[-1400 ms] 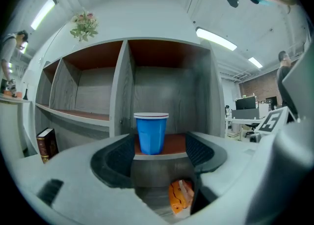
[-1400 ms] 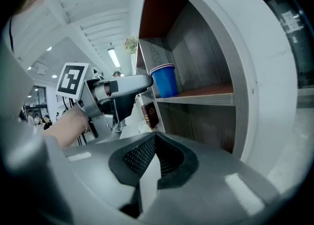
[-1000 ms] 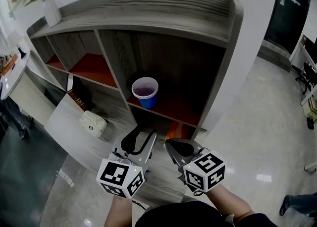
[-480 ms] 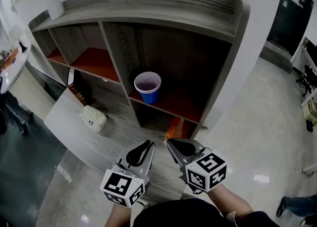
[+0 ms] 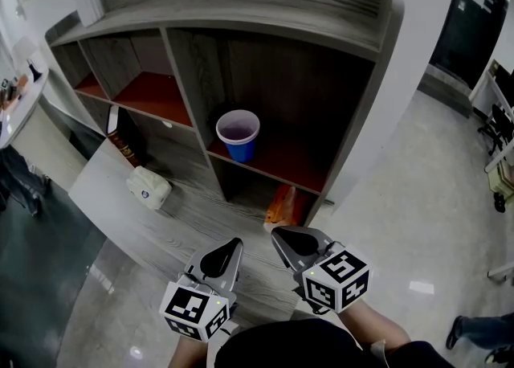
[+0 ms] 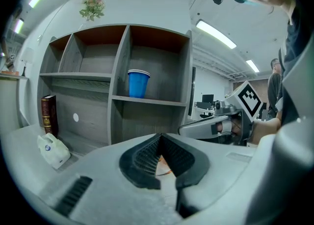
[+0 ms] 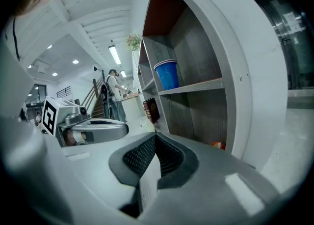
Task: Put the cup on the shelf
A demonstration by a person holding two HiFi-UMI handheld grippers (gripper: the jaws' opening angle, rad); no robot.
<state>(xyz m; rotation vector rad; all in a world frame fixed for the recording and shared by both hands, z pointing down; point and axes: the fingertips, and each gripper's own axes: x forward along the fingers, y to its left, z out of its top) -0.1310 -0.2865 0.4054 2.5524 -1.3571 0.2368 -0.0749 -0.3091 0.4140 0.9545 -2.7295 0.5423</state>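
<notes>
The blue cup (image 5: 238, 135) with a white rim stands upright on the red-brown board of the shelf's (image 5: 265, 13) middle compartment. It also shows in the left gripper view as the cup (image 6: 138, 83) and in the right gripper view as the cup (image 7: 167, 74). Both grippers hang well in front of the shelf, away from the cup. My left gripper (image 5: 228, 249) is shut with nothing between its jaws, seen close up as the left gripper (image 6: 161, 138). My right gripper (image 5: 286, 239) is shut and empty too, seen close up as the right gripper (image 7: 155, 138).
A dark book (image 5: 120, 140) leans in the lower left compartment, and a white pouch (image 5: 148, 187) lies on the grey ledge (image 5: 161, 222) before it. An orange packet (image 5: 281, 207) sits under the cup's compartment. A vase of flowers (image 5: 87, 3) stands on the shelf's top. A person's legs (image 5: 16, 177) show at the left edge.
The left gripper's jaws have gone from open to shut with nothing in them. Both grippers have drawn back a little from the shelf. The cup has not moved.
</notes>
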